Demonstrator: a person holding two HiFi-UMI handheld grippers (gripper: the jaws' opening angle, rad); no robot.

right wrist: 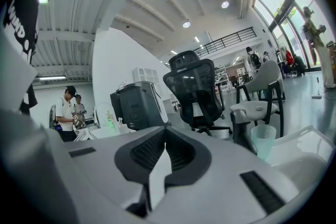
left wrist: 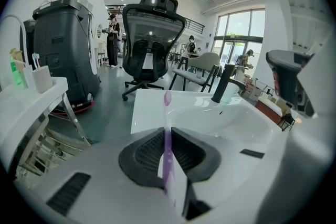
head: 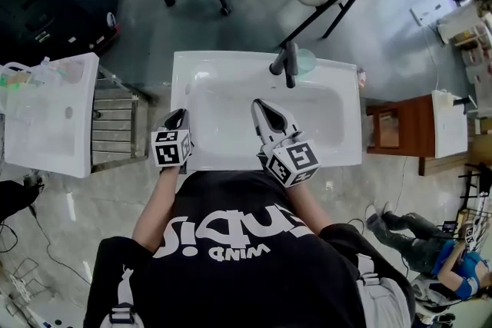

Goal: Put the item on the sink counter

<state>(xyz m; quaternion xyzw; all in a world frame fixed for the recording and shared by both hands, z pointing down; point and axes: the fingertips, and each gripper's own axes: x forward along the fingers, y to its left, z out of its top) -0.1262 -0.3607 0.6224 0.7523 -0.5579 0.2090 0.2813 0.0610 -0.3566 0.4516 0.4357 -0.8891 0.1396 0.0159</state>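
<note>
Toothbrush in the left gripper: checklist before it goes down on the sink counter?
1. Toothbrush clamped in left gripper: ok.
2. Sink counter bare on the left rim ahead of the gripper: ok.
3. Right gripper shut, empty, not over the left rim: ok.
4. Faucet and cup at the back rim, apart from that spot: ok.
5. Which way the bristles face: cannot tell.
6. Gripper height above the counter: cannot tell.

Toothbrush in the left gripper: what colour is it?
The toothbrush is pale purple, clearest in the left gripper view.
</note>
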